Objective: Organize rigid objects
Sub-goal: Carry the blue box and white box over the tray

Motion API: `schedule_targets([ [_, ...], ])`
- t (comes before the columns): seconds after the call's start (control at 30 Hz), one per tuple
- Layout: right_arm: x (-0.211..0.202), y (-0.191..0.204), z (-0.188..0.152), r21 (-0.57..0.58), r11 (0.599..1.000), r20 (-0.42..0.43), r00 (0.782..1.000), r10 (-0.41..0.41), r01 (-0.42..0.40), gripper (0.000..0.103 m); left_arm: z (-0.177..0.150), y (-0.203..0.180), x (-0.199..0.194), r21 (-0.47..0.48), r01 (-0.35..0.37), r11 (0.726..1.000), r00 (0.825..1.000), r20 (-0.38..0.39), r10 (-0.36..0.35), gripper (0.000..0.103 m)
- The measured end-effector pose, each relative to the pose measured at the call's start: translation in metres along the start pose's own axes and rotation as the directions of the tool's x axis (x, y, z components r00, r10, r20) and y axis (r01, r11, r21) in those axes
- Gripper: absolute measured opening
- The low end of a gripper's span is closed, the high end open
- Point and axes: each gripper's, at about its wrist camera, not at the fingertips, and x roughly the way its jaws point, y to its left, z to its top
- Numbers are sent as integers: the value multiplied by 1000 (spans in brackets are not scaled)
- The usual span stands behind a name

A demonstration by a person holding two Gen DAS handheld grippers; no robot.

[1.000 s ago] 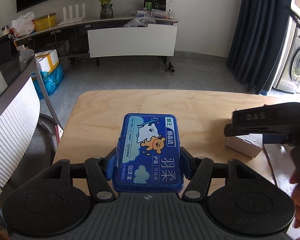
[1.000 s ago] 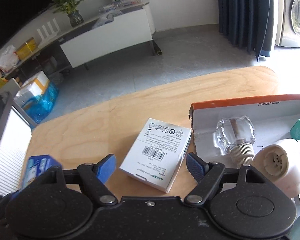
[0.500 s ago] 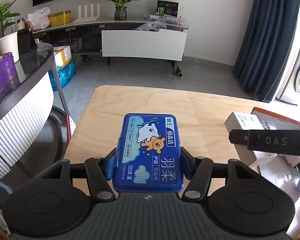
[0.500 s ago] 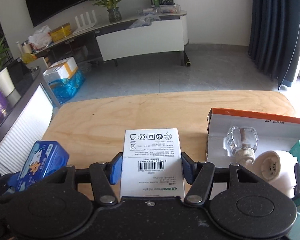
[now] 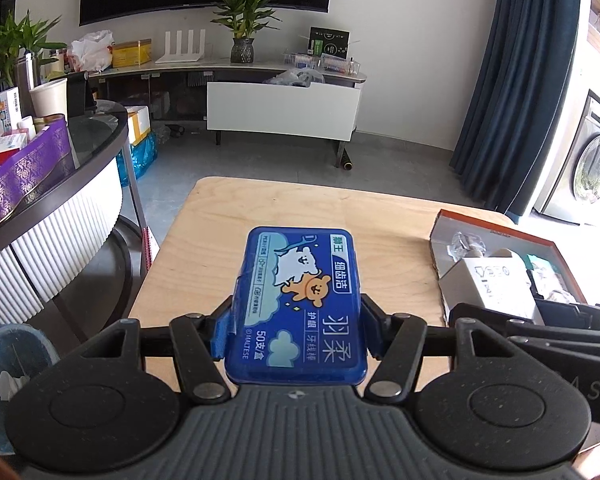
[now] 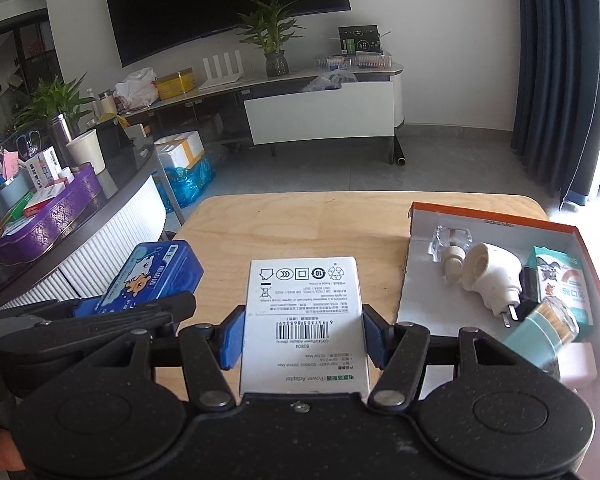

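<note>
The wooden bench [image 6: 300, 224] carried an orange-edged tray [image 6: 496, 218] on its right side, with a white plug [image 6: 490, 280] inside. The left tool [image 5: 298, 334] was closed on a blue floss box [image 5: 300, 304], held above the bench, and the right tool [image 6: 304, 338] was closed on a white adapter box [image 6: 304, 320], just left of the tray

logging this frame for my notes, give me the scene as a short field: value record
left gripper: shut on blue floss-pick box, held above the table
right gripper: shut on white power adapter box, barcode side up
surface: light wooden table
container: orange-edged cardboard tray on the table's right side
tray contents: clear glass bottle, white plug-in device, teal carton, teal-capped jar
side by side: blue box is left of white box
</note>
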Motion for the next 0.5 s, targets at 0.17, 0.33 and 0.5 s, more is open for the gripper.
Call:
schedule_targets([
  [0.17,-28,-5,-13,3,1000,29,1000,-3,3,71,-12,-10,-12,5,11,1000,1000,2,-11,62],
  [0.33,-53,-16,-32,6,1000,39,999,-17,17,71,-26,-20,-20,13,32,999,999,-10,-32,62],
  [0.5,-72,-31,-45,31,999,52,998,-28,26,71,-32,-32,-26,41,45,998,999,3,-45,62],
])
